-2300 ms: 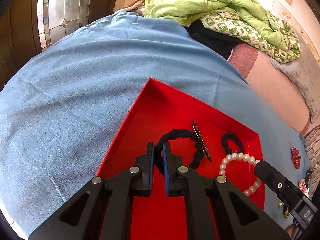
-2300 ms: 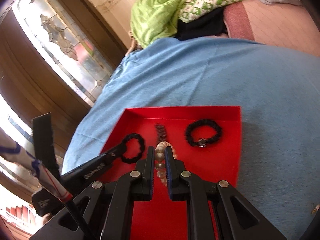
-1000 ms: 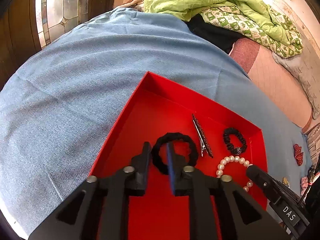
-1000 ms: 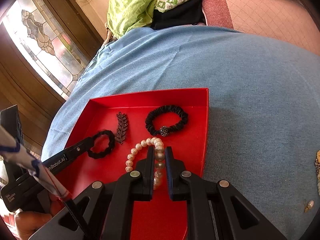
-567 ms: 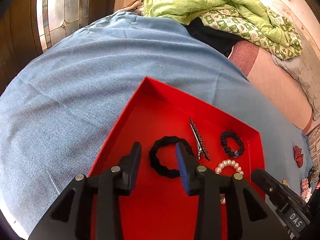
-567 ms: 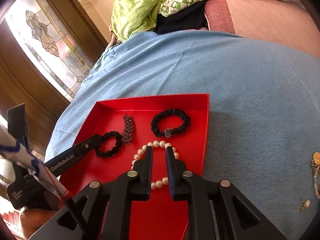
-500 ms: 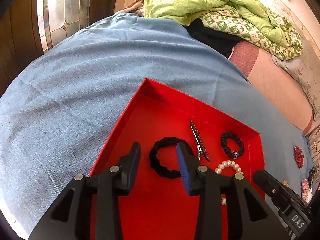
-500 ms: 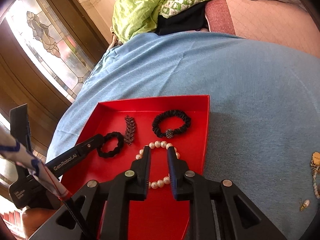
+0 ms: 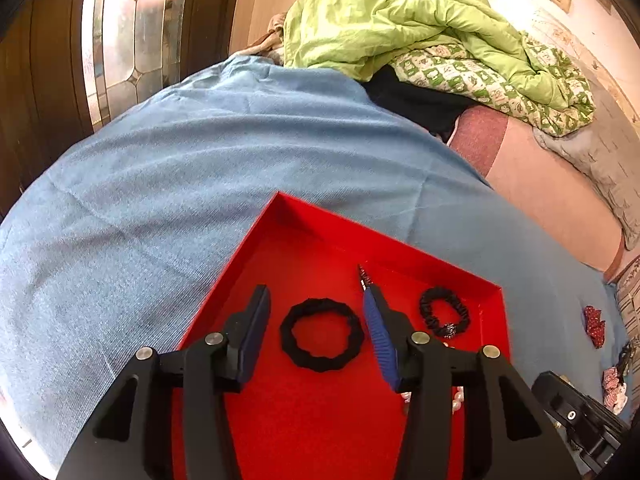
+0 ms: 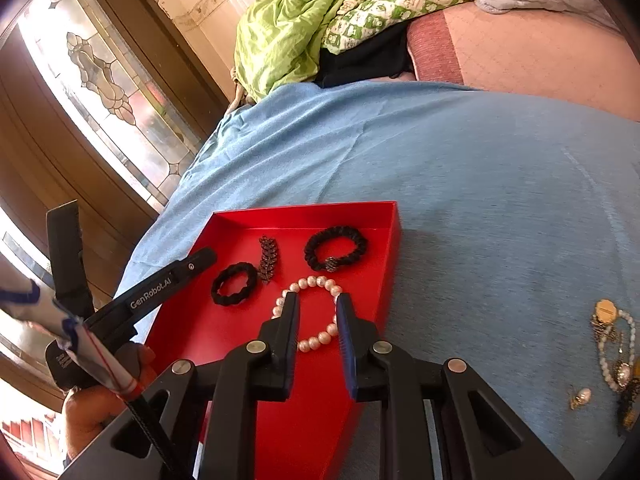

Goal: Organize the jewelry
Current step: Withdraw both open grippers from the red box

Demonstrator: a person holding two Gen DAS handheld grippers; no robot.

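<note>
Left gripper (image 9: 316,320): fingers wide apart, empty, straddling the black hair tie (image 9: 322,334) without touching it.
Right gripper (image 10: 318,316): fingers apart, empty, over the pearl bracelet (image 10: 310,312).
Location: both pieces flat on the floor of the red tray (image 9: 256,240), beside a dark clip (image 10: 268,258) and a beaded black scrunchie (image 10: 335,248).
Hair tie handling: probably light, soft, springy; best pinched across one side of the band.
Bracelet handling: probably hard, smooth, prone to roll; best taken across two or three beads.
Change: clamped on each piece 2.3 s ago; since released, both now lying free.
Remaining: loose jewelry (image 10: 612,344) on the blue cloth (image 10: 480,160).
</note>
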